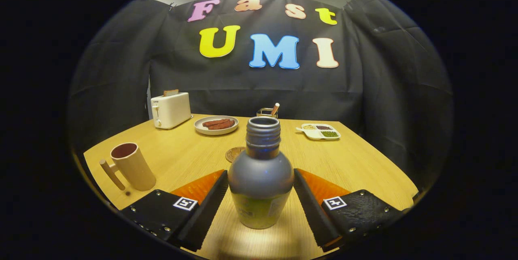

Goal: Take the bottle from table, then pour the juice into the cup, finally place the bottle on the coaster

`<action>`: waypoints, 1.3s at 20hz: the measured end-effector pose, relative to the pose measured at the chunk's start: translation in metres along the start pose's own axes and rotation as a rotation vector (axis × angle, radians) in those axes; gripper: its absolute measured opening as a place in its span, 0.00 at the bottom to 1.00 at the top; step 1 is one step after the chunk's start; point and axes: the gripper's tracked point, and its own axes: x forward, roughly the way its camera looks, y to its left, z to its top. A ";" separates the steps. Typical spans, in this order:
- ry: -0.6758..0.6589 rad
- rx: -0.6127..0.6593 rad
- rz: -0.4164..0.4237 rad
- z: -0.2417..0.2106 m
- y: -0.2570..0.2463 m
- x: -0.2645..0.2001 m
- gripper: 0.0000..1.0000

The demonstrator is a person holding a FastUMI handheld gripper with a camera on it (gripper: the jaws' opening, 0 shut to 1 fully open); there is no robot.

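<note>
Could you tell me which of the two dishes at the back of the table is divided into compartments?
The white tray beyond the bottle, not the round plate beside the toaster.

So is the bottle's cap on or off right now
Off. The bottle stands upright between the hand-held gripper's fingers with its threaded neck bare and mouth open.

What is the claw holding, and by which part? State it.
The claw brackets the uncapped bottle at its wide body, fingers close beside both flanks; whether they press on it cannot be told.
</note>
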 end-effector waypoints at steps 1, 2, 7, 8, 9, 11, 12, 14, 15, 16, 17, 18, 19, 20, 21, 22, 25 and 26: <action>0.015 0.004 -0.003 -0.007 0.000 0.001 0.98; 0.029 0.014 -0.002 -0.010 -0.001 0.002 0.98; 0.067 0.056 -0.006 -0.022 -0.001 0.009 0.98; 0.075 0.061 -0.005 -0.025 -0.001 0.011 0.98; 0.082 0.066 -0.005 -0.028 0.000 0.010 0.98; 0.087 0.072 -0.006 -0.031 0.001 0.012 0.98; 0.098 0.073 -0.005 -0.033 0.001 0.013 0.98; 0.116 0.076 0.003 -0.041 0.004 0.015 0.97; 0.125 0.078 0.003 -0.043 0.005 0.015 0.93; 0.124 0.073 -0.007 -0.042 0.004 0.015 0.89; 0.136 0.071 -0.009 -0.043 0.003 0.015 0.81; 0.138 0.065 -0.013 -0.042 0.003 0.015 0.81; 0.151 0.055 -0.013 -0.043 0.005 0.016 0.80; 0.157 0.038 -0.015 -0.040 0.005 0.017 0.78; 0.166 0.013 -0.012 -0.040 0.007 0.017 0.75; 0.167 -0.008 -0.027 -0.035 0.006 0.012 0.75; 0.187 -0.029 -0.003 -0.035 0.011 0.019 0.69; 0.186 -0.042 0.009 -0.030 0.014 0.019 0.69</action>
